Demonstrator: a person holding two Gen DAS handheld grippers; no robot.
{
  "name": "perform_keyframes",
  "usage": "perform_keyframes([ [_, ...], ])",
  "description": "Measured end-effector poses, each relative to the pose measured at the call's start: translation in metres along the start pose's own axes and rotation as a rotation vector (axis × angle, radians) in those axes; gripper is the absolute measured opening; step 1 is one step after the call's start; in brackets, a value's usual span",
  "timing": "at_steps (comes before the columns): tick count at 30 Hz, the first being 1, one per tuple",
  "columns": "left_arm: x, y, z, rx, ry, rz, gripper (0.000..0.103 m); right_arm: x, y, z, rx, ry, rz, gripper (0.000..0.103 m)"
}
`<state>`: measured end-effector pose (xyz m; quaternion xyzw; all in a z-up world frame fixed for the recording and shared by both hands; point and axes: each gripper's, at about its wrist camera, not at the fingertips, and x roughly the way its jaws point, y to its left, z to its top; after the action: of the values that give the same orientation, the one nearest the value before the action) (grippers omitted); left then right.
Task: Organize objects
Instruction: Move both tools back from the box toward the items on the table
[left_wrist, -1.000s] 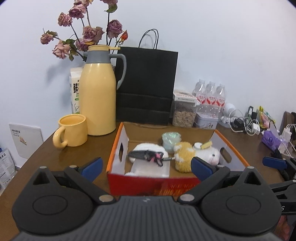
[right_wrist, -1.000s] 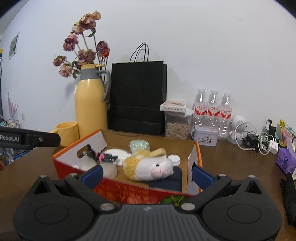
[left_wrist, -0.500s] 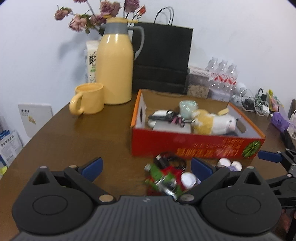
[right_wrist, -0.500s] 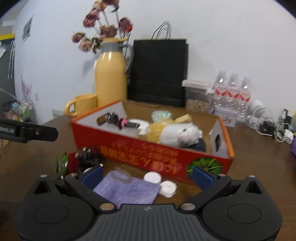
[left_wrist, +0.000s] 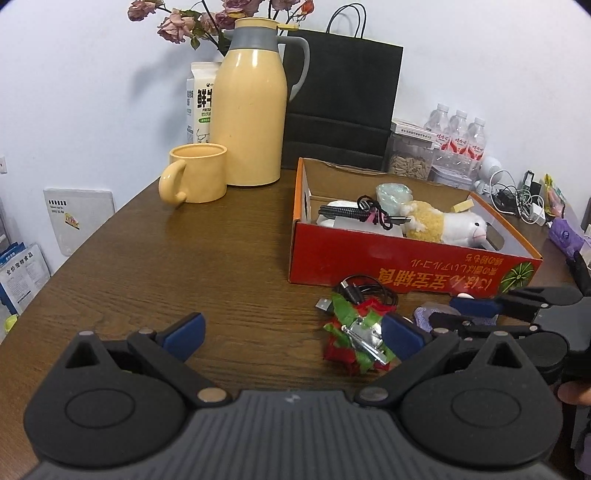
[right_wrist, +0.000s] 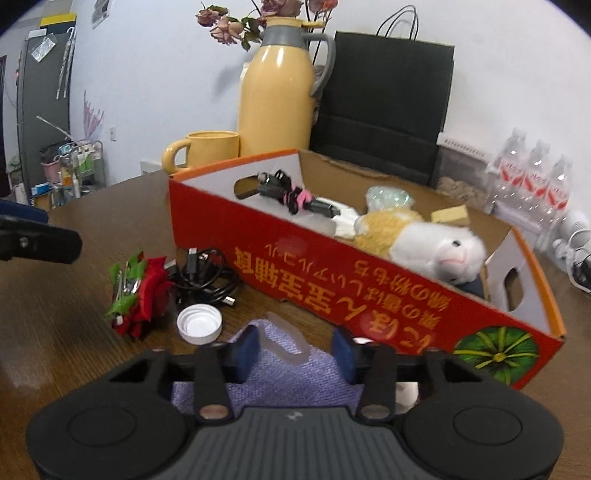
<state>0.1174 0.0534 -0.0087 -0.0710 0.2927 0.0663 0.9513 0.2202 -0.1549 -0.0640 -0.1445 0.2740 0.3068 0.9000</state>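
The right claw (right_wrist: 293, 350) is hanging low over a lilac knitted cloth (right_wrist: 288, 373) that is lying on the brown wooden counter (left_wrist: 184, 258), just in front of the red cardboard box (right_wrist: 369, 280). Its jaws have just been closing, and they are now standing narrowly apart with a raised fold of the cloth and a pale translucent strip (right_wrist: 286, 345) between the blue pads (right_wrist: 245, 347). Whether the pads are already pressing on the fabric is hard to say from this angle; a slight gap seems to be showing on each side.

The left claw (left_wrist: 291, 336) is hovering with its jaws wide apart and nothing between them. Its right pad is sitting just beside a red and green artificial rose (left_wrist: 356, 341) that is lying on the counter.

Near the rose, a coiled black cable (right_wrist: 205, 277) is resting against the box's front wall, and a white bottle cap (right_wrist: 199, 323) is lying open side up beside the cloth.

Inside the box, a white and yellow plush toy (right_wrist: 424, 247) is lying on its side, with a black cable bundle tied in pink (right_wrist: 295, 197) and a pale green wrapped item (right_wrist: 389, 199) behind it.

A yellow thermos jug (left_wrist: 249, 107) and a yellow mug (left_wrist: 195, 177) are standing upright at the back left of the counter, and a black paper bag (left_wrist: 343, 99) is standing behind the box.
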Motion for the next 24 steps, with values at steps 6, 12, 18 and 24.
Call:
perform_keyframes([
  [6, -0.001, 0.001, -0.003, -0.006, 0.005, 0.001, 0.103, -0.007, 0.003, -0.001, -0.021, -0.030, -0.001, 0.008],
  [12, 0.002, 0.000, -0.005, -0.003, 0.014, 0.001, 0.103, -0.017, 0.003, -0.002, -0.017, -0.076, -0.012, 0.004],
  [18, 0.008, -0.005, -0.007, 0.006, 0.031, -0.007, 0.103, -0.032, -0.001, -0.005, 0.019, -0.161, -0.041, 0.004],
  [24, 0.023, -0.017, -0.010, 0.025, 0.065, -0.031, 0.103, -0.055, -0.002, -0.016, 0.043, -0.239, -0.102, 0.004],
])
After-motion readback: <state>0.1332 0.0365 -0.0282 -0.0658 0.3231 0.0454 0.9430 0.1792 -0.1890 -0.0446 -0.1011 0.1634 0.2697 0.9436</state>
